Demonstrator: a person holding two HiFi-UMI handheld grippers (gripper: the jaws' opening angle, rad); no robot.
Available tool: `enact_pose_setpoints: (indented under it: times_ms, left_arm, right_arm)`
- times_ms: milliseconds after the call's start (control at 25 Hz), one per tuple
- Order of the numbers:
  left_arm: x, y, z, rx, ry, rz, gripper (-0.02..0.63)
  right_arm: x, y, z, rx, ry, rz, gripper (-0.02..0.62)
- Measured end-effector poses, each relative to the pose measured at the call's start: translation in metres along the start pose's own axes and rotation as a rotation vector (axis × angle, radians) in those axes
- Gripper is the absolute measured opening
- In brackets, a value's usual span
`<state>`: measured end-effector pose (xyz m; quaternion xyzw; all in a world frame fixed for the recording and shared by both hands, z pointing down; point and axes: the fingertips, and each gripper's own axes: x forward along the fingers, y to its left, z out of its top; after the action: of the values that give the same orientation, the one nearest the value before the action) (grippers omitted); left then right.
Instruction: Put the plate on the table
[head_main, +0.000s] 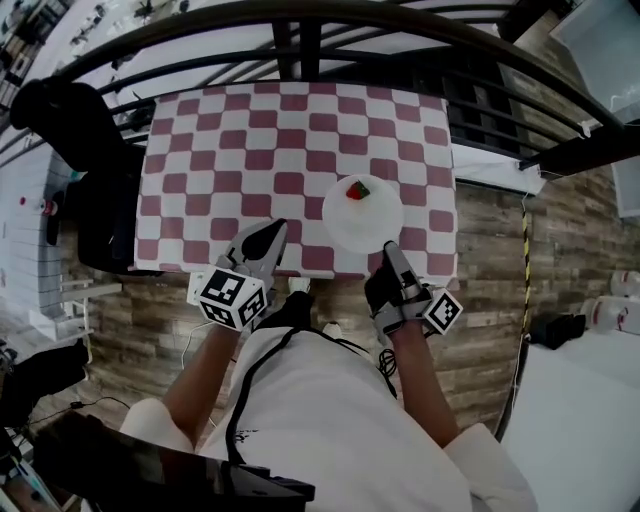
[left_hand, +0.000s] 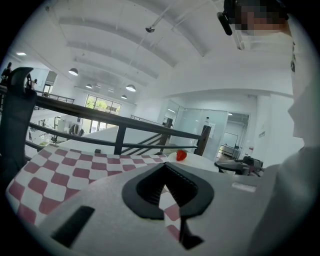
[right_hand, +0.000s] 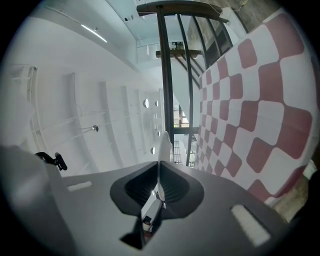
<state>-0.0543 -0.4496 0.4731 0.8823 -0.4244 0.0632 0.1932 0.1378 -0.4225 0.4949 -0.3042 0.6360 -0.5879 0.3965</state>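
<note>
Setting: bright hall, wood-plank floor, dark railing past the far edge of the checkered cloth.
Surface: table covered by red-and-white checkered cloth.
Plate: white plate over the near edge of the checkered cloth, right of its middle. Level with the cloth, seemingly down or just above it. Contact not confirmable.
On plate: one strawberry, toward the side nearer the cloth's centre.
Right gripper: clenched on the plate's near rim, thin white edge pinched between the jaws. Turned sideways, at the near edge of the checkered cloth.
Left gripper: released, jaws slightly parted with nothing between them, only cloth showing through the gap. At the near edge of the checkered cloth, left of its middle, well apart from the plate.
Done: plate brought over the table, upright, strawberry in place.
Left: settle the plate fully onto the cloth if not yet down, let go of the rim, back off. Judged nearly finished.
Writing: none readable. No brand or label on plate or cloth. Only black-and-white square markers on the gripper cubes.
</note>
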Motion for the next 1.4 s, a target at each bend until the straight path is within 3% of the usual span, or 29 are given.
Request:
enact_pose_setpoints:
  times_ms: [480, 960, 1400]
  left_arm:
    - [0.053, 0.076, 0.003, -0.037, 0.061, -0.051, 0.006]
    - [0.097, 0.113, -0.002, -0.031, 0.097, -0.092, 0.006]
    - [0.123, 0.144, -0.023, -0.028, 0.132, -0.081, 0.006]
  right_arm:
    - [0.076, -0.049, 0.015, -0.023, -0.029, -0.059, 0.023]
    - [0.113, -0.102, 0.028, -0.023, -0.05, -0.112, 0.021]
    - [0.13, -0.163, 0.042, 0.004, -0.068, -0.15, 0.023]
